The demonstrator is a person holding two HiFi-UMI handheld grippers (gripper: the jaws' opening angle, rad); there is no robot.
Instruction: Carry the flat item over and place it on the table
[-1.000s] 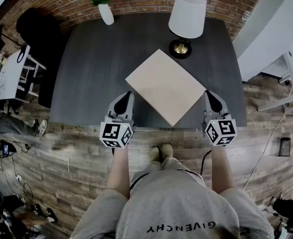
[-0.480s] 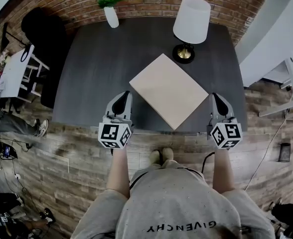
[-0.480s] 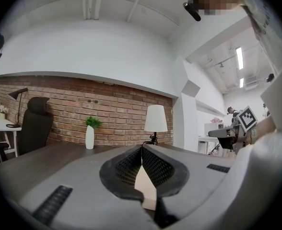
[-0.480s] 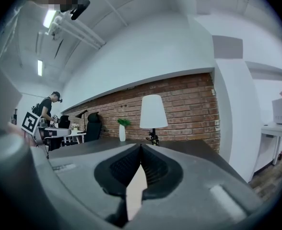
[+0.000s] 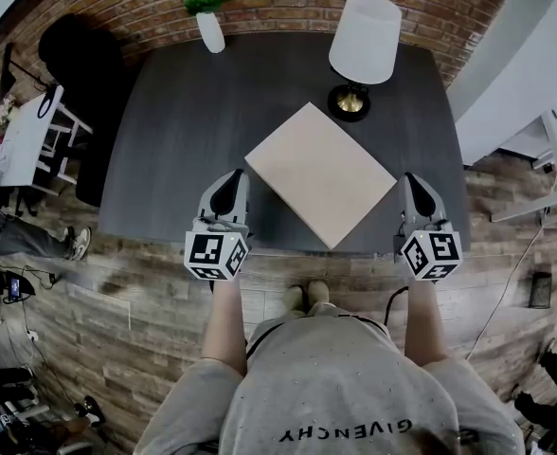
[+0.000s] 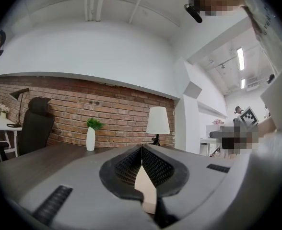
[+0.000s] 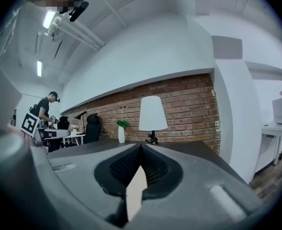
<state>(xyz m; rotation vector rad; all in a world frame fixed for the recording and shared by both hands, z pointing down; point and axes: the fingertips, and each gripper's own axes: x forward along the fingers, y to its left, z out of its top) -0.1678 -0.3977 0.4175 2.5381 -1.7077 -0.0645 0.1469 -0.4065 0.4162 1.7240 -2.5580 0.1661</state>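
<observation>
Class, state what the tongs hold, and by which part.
Both hold the flat beige board: left tongs pinch its left corner, right tongs its right corner.

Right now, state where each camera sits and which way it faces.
Head view: on the person's head, steeply down at table; forearms, torso show.
Left gripper view: on left hand-held gripper, level toward brick wall; its jaws grip flat board.
Right gripper view: on right hand-held gripper, likewise.
Both share lamp, vase.

Far edge of table [image 5: 165, 140]: lamp [image 5: 364, 27]; vase [image 5: 209, 31]
</observation>
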